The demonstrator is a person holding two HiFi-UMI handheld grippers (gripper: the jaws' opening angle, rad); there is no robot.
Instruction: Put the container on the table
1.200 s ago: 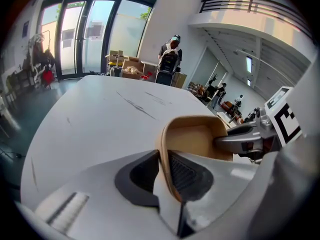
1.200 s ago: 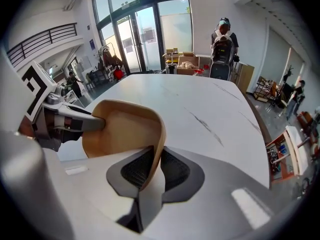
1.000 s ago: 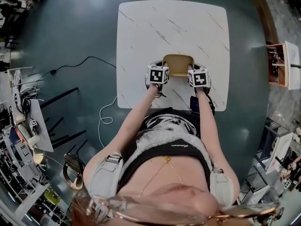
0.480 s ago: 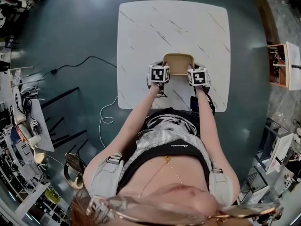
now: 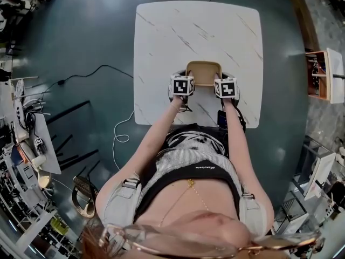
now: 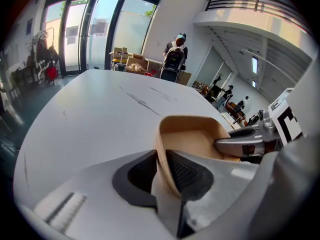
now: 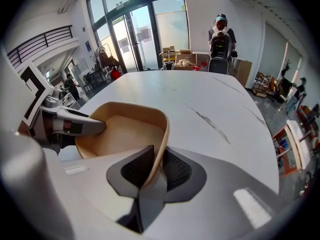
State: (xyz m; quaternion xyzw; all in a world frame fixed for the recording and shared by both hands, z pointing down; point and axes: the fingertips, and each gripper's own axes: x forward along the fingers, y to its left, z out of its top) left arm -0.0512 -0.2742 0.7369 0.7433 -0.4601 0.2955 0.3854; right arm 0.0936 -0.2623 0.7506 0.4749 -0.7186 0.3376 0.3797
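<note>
The tan, round-cornered container (image 5: 204, 72) is over the near half of the white, grey-veined worktop (image 5: 161, 42), open side up and empty, straight ahead of the person; from these views I cannot tell whether its base rests on the surface or hangs just above it. It sits between the two claws, each clenched on an opposite side wall.

In the left gripper view the left claw (image 6: 161, 158) grasps the container's (image 6: 192, 136) left wall; one ribbed black pad lies inside the rim, the other outside, and the thin wall is pinched between them; the far wall carries the grey finger of the right claw (image 6: 240, 144).

In the right gripper view the right claw (image 7: 156, 160) grasps the right wall of the container (image 7: 122, 134) the same way, one pad in, one pad out; its jaws have just been closing, with that wall between them; the left claw's (image 7: 72, 126) finger reaches over the opposite rim.

From the head view both marker cubes flank the container's near corners; the forearms run roughly parallel toward it.
</note>
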